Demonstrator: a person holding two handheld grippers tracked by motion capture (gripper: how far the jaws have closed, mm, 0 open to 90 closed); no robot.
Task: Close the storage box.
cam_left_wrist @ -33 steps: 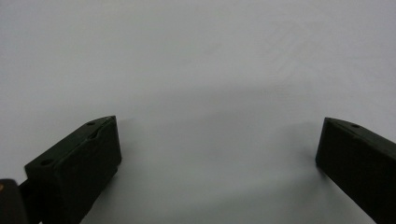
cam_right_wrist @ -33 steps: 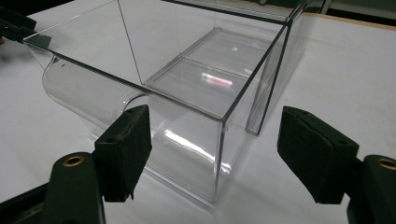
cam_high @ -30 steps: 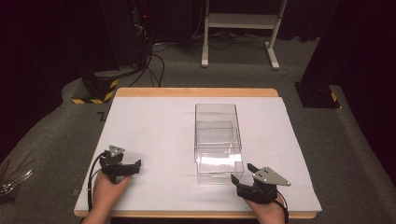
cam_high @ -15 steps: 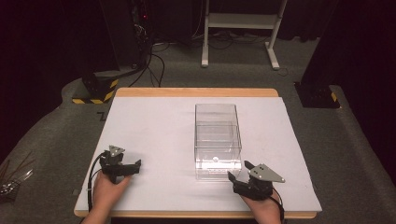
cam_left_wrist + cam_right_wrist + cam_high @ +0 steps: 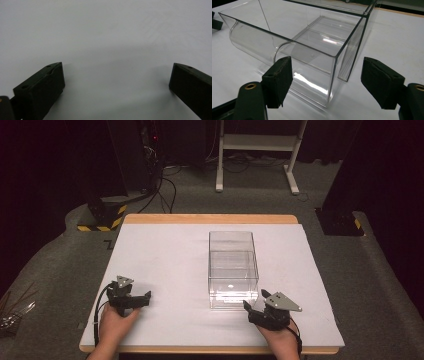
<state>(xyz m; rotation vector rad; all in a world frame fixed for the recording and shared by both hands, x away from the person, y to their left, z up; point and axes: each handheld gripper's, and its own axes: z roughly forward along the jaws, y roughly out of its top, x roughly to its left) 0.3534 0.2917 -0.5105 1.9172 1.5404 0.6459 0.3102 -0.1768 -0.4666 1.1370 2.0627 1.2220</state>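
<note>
A clear plastic box (image 5: pixel 232 270), open at the top, stands in the middle of the white table top (image 5: pixel 165 255). In the right gripper view the box (image 5: pixel 312 45) is close up. Its near corner edge lies between the two black jaws, which are wide apart and touch nothing. My right gripper (image 5: pixel 255 301) (image 5: pixel 327 75) is open, just off the box's near right corner. At the near left, my left gripper (image 5: pixel 141 300) (image 5: pixel 116 77) is open, its jaws spread over bare white surface well apart from the box.
The table's wooden edge (image 5: pixel 210 219) runs along the far side. Beyond it stand a dark rack with cables (image 5: pixel 150 150), a white frame (image 5: pixel 260 150) and a yellow-black striped base (image 5: pixel 102 217). Thin metal tools (image 5: pixel 12 312) lie on the grey floor at the left.
My right gripper has crept a little to the left and forward, closer to the box's near corner. The left gripper and the box have stayed put.
</note>
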